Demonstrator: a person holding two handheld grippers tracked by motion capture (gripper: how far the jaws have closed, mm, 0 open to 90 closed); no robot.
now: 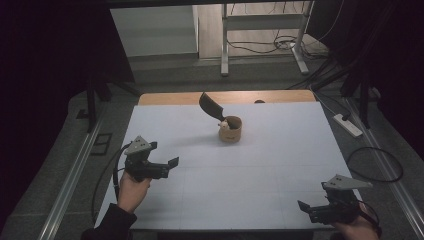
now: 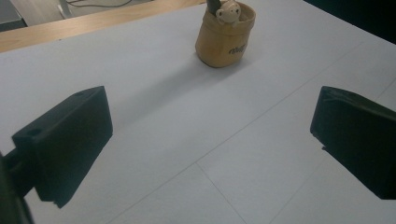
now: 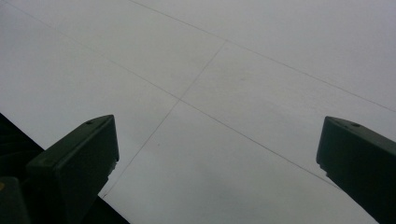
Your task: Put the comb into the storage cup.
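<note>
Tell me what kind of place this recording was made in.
Probably a lab or data-recording room, not a home: a white work table ringed by black curtains, loose cables and a white power strip on the grey floor, and a metal-framed desk behind.

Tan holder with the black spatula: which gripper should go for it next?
Probably left. The left gripper sits nearer the tan holder, jaws open and facing it. The right gripper hangs at the table's near corner, facing bare surface.
</note>
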